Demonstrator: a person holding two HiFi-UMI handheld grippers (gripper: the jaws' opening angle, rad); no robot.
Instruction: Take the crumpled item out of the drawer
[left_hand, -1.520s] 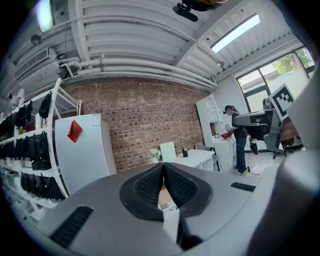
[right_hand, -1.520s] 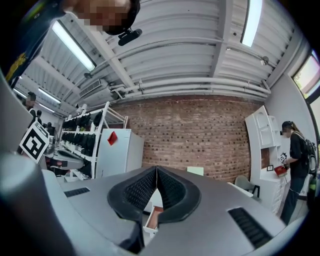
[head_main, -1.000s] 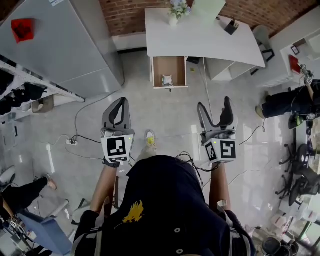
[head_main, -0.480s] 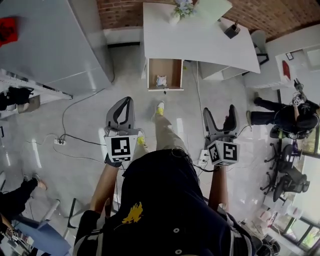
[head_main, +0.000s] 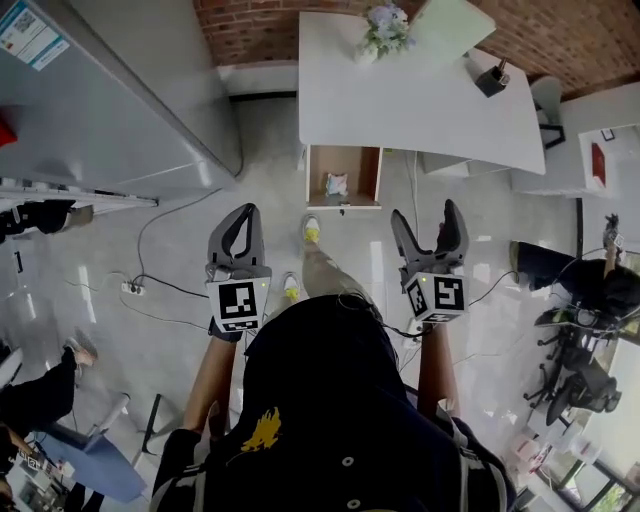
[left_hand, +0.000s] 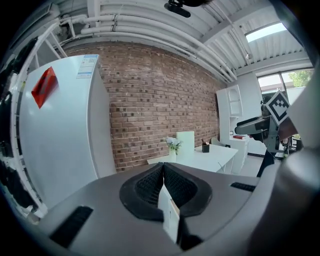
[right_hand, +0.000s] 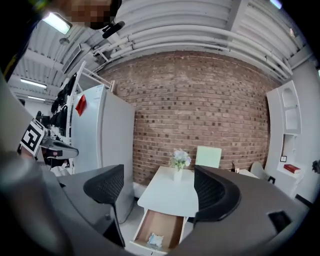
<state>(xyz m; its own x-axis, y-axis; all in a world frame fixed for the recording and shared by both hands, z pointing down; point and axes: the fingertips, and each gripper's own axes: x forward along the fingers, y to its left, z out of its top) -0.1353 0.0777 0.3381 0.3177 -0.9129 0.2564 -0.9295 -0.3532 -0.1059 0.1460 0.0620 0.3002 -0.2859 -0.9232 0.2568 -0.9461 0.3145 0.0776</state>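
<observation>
An open wooden drawer sticks out from under the white table, well ahead of both grippers. A small pale crumpled item lies in it. My left gripper is held out at chest height, shut and empty, its jaws pressed together. The right gripper is held out beside it, open, with nothing between its pads. In the right gripper view the drawer and the crumpled item show far off between the open jaws of the gripper.
A tall white fridge stands at the left next to the brick wall. On the table are a vase of flowers and a dark pen holder. Cables trail over the floor. A person and office chairs are at the right.
The person has stepped toward the table, and the drawer now sits lower in the head view, nearer the grippers. Both grippers stay held out in front, their jaws set as before.
</observation>
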